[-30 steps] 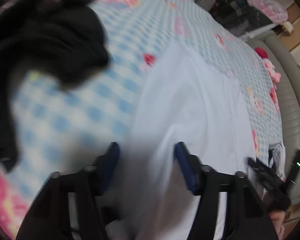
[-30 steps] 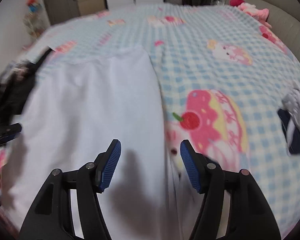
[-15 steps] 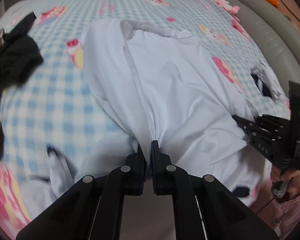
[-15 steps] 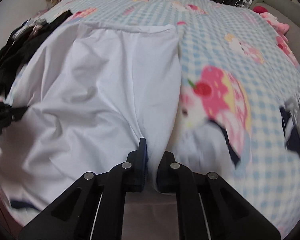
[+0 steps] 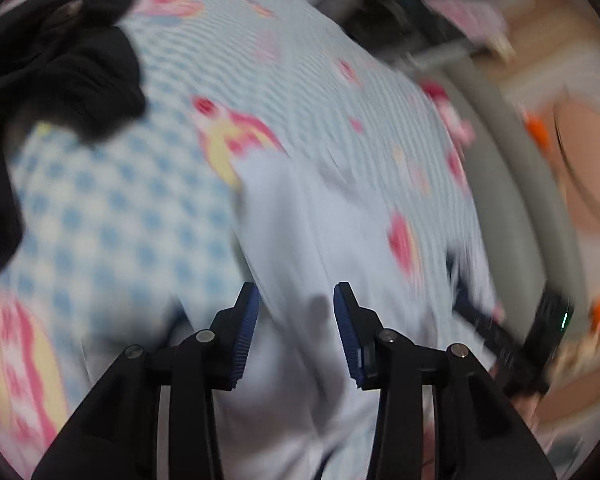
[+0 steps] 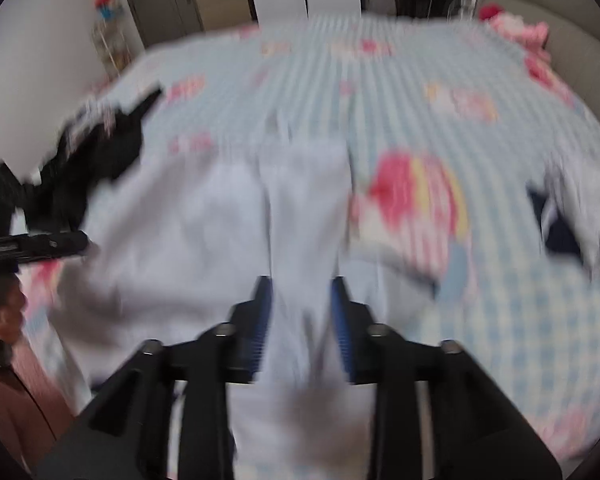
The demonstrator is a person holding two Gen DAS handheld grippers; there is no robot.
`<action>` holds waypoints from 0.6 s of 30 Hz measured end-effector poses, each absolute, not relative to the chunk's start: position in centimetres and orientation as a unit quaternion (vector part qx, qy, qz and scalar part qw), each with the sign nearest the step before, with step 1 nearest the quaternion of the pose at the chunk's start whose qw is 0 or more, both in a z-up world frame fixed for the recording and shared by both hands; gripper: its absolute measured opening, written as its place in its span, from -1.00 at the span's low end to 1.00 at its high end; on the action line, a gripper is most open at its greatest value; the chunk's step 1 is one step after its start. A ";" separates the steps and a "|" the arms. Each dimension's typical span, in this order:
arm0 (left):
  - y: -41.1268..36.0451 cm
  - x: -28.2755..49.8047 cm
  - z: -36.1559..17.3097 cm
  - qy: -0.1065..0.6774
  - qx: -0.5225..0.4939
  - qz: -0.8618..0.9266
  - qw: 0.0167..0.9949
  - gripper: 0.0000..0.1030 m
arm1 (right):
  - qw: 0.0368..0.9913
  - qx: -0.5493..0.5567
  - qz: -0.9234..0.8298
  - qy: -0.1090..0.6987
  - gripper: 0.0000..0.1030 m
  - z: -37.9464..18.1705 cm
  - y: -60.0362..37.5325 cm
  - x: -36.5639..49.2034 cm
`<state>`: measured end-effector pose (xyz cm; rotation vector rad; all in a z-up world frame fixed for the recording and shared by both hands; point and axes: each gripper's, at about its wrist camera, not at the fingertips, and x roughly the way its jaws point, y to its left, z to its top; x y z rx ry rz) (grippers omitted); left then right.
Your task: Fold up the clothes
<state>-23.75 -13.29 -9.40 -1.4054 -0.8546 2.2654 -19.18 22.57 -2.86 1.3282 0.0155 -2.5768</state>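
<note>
No words, labels, brands or numbers can be read in either view; both are heavily blurred. The only marks are cartoon cake pictures on the checked blanket (image 6: 500, 320) and a small green light on the other gripper's body (image 5: 565, 319)

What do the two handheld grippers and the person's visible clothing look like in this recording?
Left gripper and right gripper match: black angular linkage arms with silver pivot pins and ribbed blue pads. The right gripper's body carries a green light. A pink sleeve covers the left forearm.

White garment (image 6: 300, 208), seemingly rumpled, on bed.
</note>
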 end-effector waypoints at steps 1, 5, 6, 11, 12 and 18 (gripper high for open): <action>-14.3 -25.3 -10.2 -0.320 -0.497 0.793 0.147 -0.22 | 0.114 0.460 -0.881 0.008 -0.11 -3.4 22.1 -20.9; -13.6 -30.1 -14.3 -0.314 -0.557 0.758 0.126 -0.25 | 0.085 0.482 -0.872 0.020 -0.11 -5.8 20.6 -27.7; -12.7 -30.5 -14.9 -0.307 -0.567 0.753 0.131 -0.25 | 0.075 0.494 -0.866 0.020 -0.11 -6.9 20.8 -29.2; -7.4 -30.1 -13.0 -0.237 -0.555 0.767 0.217 -0.25 | 0.037 0.524 -0.850 0.031 0.28 -11.1 21.0 -34.2; -6.0 -30.0 -12.6 -0.219 -0.555 0.765 0.242 -0.24 | 0.032 0.523 -0.851 0.035 0.31 -11.5 21.0 -34.5; 0.9 -28.7 -14.3 -0.068 -0.595 0.755 0.266 -0.21 | 0.029 0.541 -0.840 0.032 0.56 -14.3 21.3 -35.5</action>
